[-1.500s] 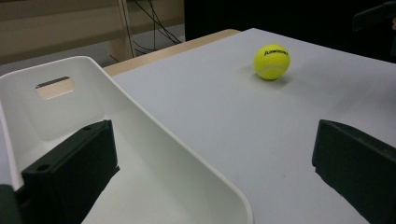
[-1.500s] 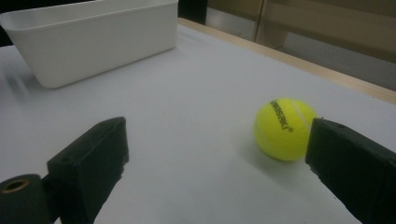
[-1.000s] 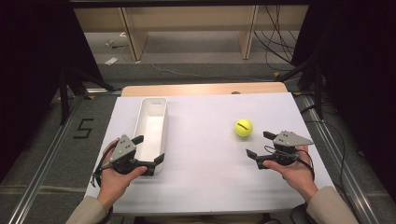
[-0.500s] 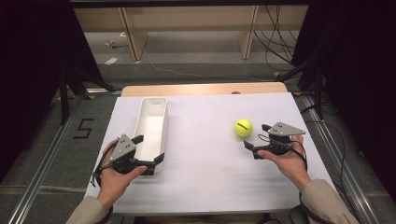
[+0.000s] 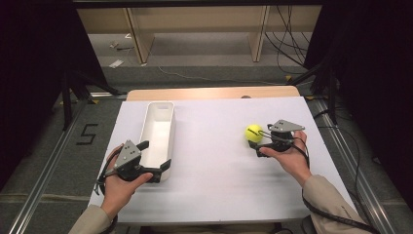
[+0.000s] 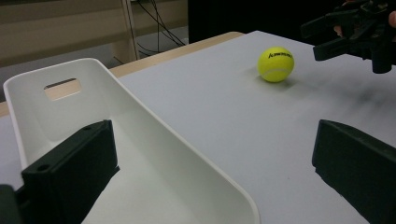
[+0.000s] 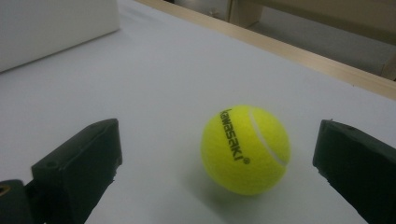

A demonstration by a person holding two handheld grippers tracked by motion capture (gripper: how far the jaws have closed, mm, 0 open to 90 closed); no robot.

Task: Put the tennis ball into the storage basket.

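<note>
Resting on the white table cover (image 5: 214, 161), the yellow felt tennis ball (image 5: 253, 132) lies just ahead of the right gripper (image 5: 257, 141), between its spread jaws, untouched.

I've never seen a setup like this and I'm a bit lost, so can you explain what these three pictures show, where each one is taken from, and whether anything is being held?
There is no robot here. A person sits at a white table and holds a hand-operated gripper in each hand. Each gripper has two black jaws and carries its own small camera.

The high view looks down from above the person. The left gripper sits at the near end of a white bin. The right gripper reaches toward a yellow ball.

The left gripper view looks along that gripper's jaws: one jaw is over the bin, the other over the table, with the ball and the other gripper farther off.

The right gripper view looks along its jaws, which stand wide apart on either side of the ball without touching it.

Nothing is held: both grippers are open, and the ball rests on the table.
</note>
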